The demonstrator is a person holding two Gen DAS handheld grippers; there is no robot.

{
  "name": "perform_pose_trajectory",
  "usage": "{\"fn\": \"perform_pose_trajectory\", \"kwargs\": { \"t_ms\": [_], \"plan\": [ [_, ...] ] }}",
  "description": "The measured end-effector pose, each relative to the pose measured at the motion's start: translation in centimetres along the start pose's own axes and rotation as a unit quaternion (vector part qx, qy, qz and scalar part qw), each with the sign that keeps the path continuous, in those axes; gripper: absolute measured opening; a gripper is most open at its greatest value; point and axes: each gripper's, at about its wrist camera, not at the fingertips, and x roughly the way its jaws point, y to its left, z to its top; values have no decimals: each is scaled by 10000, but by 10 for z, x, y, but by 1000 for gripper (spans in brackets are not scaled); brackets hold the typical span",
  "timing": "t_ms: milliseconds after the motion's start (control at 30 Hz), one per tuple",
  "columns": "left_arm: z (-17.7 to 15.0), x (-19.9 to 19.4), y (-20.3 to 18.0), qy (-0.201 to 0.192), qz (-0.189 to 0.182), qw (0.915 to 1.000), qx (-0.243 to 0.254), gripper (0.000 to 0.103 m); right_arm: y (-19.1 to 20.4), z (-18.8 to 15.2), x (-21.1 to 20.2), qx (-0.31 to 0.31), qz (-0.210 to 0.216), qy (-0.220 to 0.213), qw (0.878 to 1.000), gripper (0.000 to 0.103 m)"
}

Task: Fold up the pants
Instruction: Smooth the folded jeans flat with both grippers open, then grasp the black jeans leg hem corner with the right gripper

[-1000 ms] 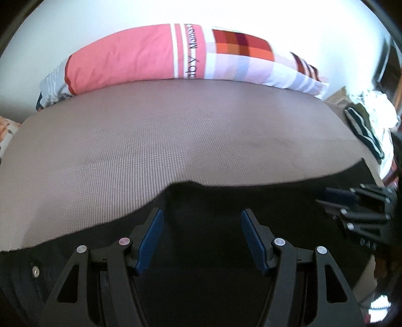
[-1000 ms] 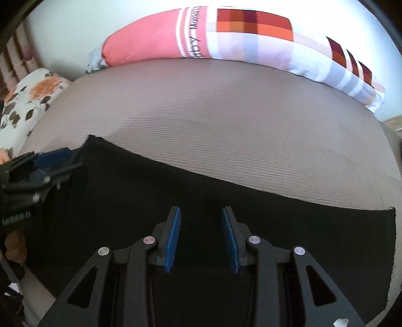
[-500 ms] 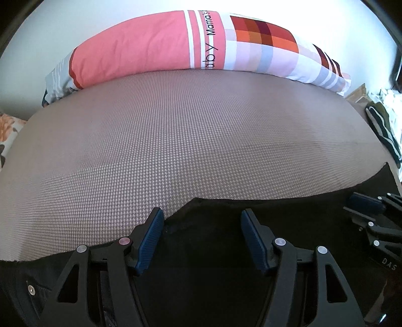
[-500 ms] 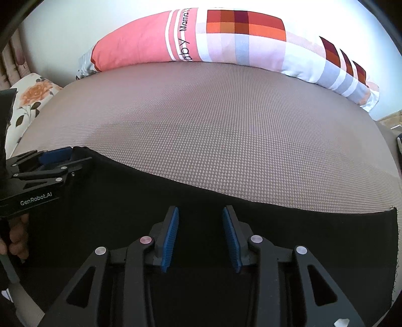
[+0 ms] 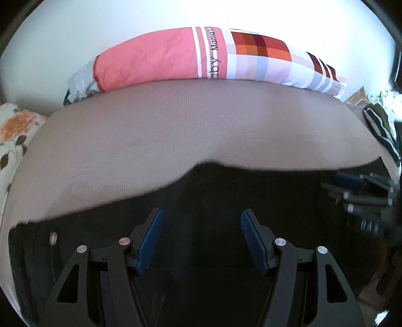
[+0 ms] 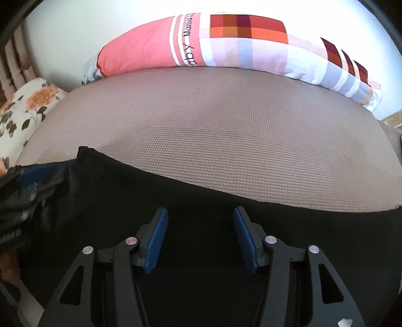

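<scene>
The right gripper (image 6: 199, 239) has spread its blue pads wider than a second ago and now hangs parted over the black pants (image 6: 201, 196). In the left wrist view the pants' far edge (image 5: 201, 164) has risen up the frame since half a second ago. The left gripper (image 6: 30, 186) appears blurred, probably moving.

A bedroom in a private home: a bed (image 6: 226, 130) covered in taupe woven fabric runs up to a plain white wall (image 6: 100, 22). A long pink, white and checked bolster pillow (image 6: 226, 42) printed with "Mama's baby" lies along its head, a floral cushion (image 6: 22, 110) beside it, and striped clothing (image 5: 379, 128) is heaped at the edge.
</scene>
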Motion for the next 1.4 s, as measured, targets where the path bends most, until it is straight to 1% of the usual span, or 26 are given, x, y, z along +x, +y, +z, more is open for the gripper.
{"fn": "perform_pose_trajectory", "kwargs": {
  "t_ms": [100, 167, 200, 267, 367, 533, 667, 733, 833, 867, 900, 967, 1000, 1067, 1100, 1167, 1233, 1333, 1400],
  "plan": [
    [-15, -5, 6, 92, 107, 9999, 8, 65, -11, -6, -6, 15, -115, -39, 9999, 51],
    [-25, -4, 11, 195, 164, 9997, 15, 65, -26, -12, -11, 72, -277, -57, 9996, 51],
    [-30, -4, 14, 227, 262, 9994, 1, 65, -33, -15, -13, 92, -332, -52, 9994, 51],
    [-36, -7, 17, 184, 354, 9992, -17, 65, -54, -23, -17, 191, -517, -1, 9985, 51],
    [-39, -10, 22, 201, 338, 9992, -117, 65, -89, -37, -25, 450, -697, 36, 9965, 51],
    [-39, -13, 17, 253, 449, 9986, -121, 65, -150, -65, -46, 742, -1225, 54, 9897, 52],
    [-38, -23, 11, 199, 298, 9992, -180, 65, -195, -89, -65, 1059, -1569, 99, 9819, 52],
    [-37, -28, 1, 197, 171, 9996, -118, 65, -220, -101, -75, 1222, -1762, 147, 9766, 52],
    [-38, -31, -18, 260, -16, 9996, 48, 65, -253, -113, -87, 1477, -1716, 279, 9736, 52],
    [-37, -32, -24, 268, -72, 9996, 109, 65, -261, -115, -89, 1534, -1672, 325, 9734, 52],
    [-37, -32, -32, 292, -152, 9992, 207, 65, -273, -118, -92, 1626, -1498, 406, 9744, 52],
    [-36, -32, -43, 317, -240, 9987, 304, 65, -287, -120, -94, 1747, -1079, 489, 9775, 52],
    [-35, -31, -49, 333, -277, 9985, 344, 65, -295, -122, -95, 1822, -795, 512, 9787, 52],
    [-33, -30, -59, 319, -246, 9980, 490, 65, -306, -124, -97, 1952, -300, 500, 9790, 54],
    [-32, -28, -66, 301, -211, 9975, 598, 65, -315, -125, -98, 2078, 26, 528, 9767, 54],
    [-30, -25, -73, 340, -236, 9970, 655, 65, -323, -126, -96, 2261, 440, 572, 9714, 54],
    [-27, -22, -79, 386, -330, 9967, 639, 65, -338, -128, -94, 2492, 899, 640, 9621, 54],
    [-24, -17, -88, 425, -354, 9960, 695, 65, -356, -129, -89, 2751, 1388, 722, 9486, 53],
    [-24, -15, -92, 456, -380, 9956, 731, 65, -364, -128, -85, 2773, 1645, 799, 9432, 53]
  ]
}}
